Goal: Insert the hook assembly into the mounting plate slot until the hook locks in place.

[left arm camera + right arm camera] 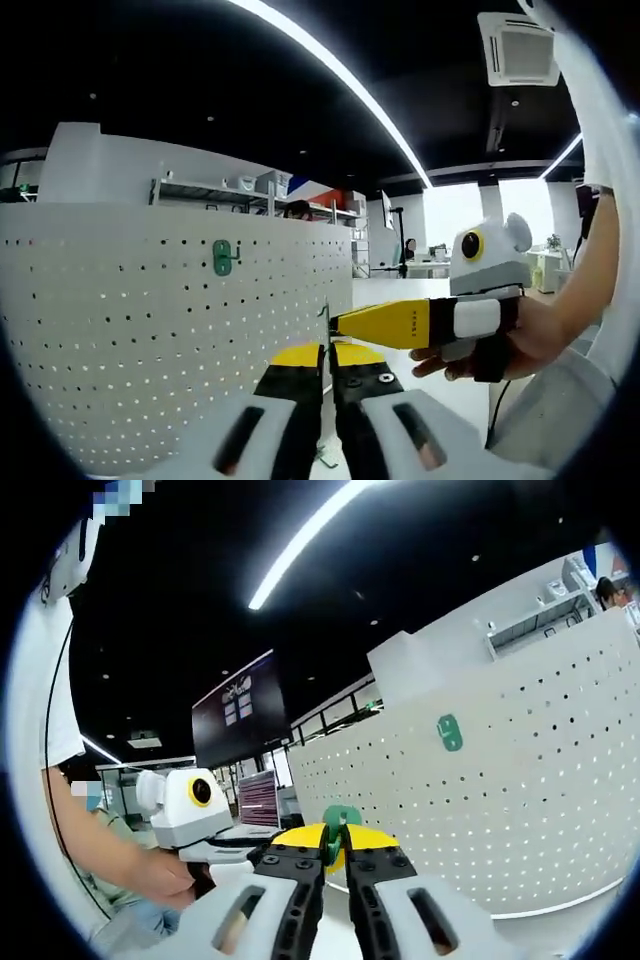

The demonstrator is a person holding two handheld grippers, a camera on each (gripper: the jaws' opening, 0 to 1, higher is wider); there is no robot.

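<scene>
Pegboard (150,330): white, perforated, standing upright beside both tongs.
Mounted hook (223,257): green, fixed on the pegboard face, well apart from the tongs.
Left tongs (327,358): jaws drawn together on a thin metal pin, apparently part of the hook assembly (323,330).
Right tongs (335,842): jaws closed on the green plate (341,816) of the assembly, met tip to tip with the left tongs.
Person's hand (520,340): seen gripping the right tongs' handle.
</scene>
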